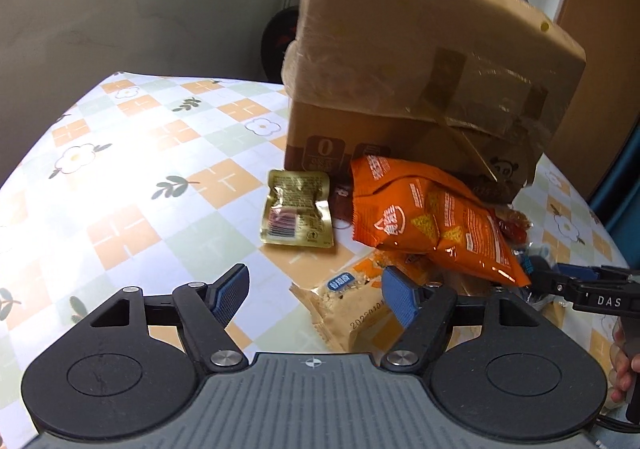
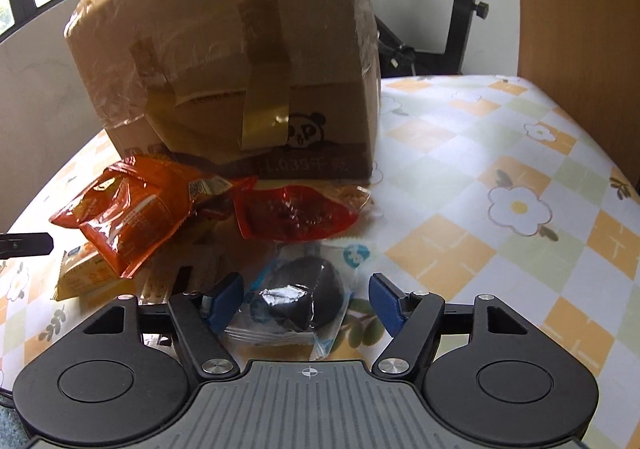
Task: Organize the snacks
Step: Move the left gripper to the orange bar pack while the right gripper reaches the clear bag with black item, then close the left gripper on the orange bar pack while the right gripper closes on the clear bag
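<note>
A taped cardboard box (image 1: 420, 89) (image 2: 240, 69) stands on the table with snacks heaped in front of it. An orange chip bag (image 1: 432, 225) (image 2: 128, 217) lies on a beige cracker pack (image 1: 352, 309) (image 2: 80, 269). A small gold sachet (image 1: 296, 213) lies to the left. A red packet (image 2: 296, 217) lies by the box. A clear wrapper with a dark round snack (image 2: 300, 301) sits between the fingers of my open right gripper (image 2: 306, 301) (image 1: 536, 269). My left gripper (image 1: 316, 297) is open, over the cracker pack.
The table wears a checked flower-print cloth (image 1: 132, 185) (image 2: 500, 209). A wooden chair back (image 2: 580, 29) stands at the right. An exercise bike (image 2: 460, 9) is behind the table. A grey wall (image 1: 140, 1) lies beyond the table's left edge.
</note>
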Available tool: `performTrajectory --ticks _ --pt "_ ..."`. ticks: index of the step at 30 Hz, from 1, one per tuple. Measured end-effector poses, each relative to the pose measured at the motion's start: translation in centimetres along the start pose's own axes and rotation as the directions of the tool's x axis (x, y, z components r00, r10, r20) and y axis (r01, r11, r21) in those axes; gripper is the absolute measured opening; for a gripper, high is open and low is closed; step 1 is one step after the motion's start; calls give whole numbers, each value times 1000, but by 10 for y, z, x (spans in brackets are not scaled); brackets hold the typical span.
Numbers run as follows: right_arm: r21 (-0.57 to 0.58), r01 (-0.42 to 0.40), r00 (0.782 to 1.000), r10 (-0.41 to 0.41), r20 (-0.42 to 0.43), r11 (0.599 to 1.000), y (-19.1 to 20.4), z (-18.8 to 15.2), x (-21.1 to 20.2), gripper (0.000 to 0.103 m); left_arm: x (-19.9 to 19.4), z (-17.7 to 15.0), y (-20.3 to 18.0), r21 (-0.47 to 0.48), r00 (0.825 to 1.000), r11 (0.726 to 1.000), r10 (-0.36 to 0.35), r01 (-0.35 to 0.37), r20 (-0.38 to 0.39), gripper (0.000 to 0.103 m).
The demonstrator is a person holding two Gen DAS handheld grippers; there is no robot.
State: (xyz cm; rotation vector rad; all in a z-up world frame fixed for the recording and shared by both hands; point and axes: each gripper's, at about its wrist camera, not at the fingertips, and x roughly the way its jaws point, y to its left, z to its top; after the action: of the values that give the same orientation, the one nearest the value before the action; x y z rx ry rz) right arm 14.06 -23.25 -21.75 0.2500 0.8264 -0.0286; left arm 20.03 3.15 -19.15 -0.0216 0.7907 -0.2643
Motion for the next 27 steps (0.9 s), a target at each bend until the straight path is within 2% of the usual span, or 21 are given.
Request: performTrajectory --ticks 4,11,18,20,22,24,27 --pt "-49 16 1000 -16 -1 999 8 0 4 62 13 2 -9 38 1000 999 -12 13 -11 74" --pt "-31 6 1000 -6 0 999 5 -2 2 60 39 10 -26 101 993 989 -100 106 -61 74" --pt "-38 9 1000 -9 1 999 4 -2 1 60 64 11 -43 157 990 981 -95 111 -106 74" --pt "-41 9 1000 -9 2 999 4 -3 0 60 65 8 -43 152 990 982 -98 113 -103 71" --pt "-42 10 1000 -10 2 999 4 -3 0 60 63 4 -40 129 990 985 -100 112 -97 63" --pt "-46 11 1000 -11 2 999 5 -3 1 60 58 0 -32 88 991 991 -92 101 -92 55" --pt "-51 12 1000 -12 3 999 5 -2 1 60 48 -9 -21 40 995 997 -66 70 -80 49"
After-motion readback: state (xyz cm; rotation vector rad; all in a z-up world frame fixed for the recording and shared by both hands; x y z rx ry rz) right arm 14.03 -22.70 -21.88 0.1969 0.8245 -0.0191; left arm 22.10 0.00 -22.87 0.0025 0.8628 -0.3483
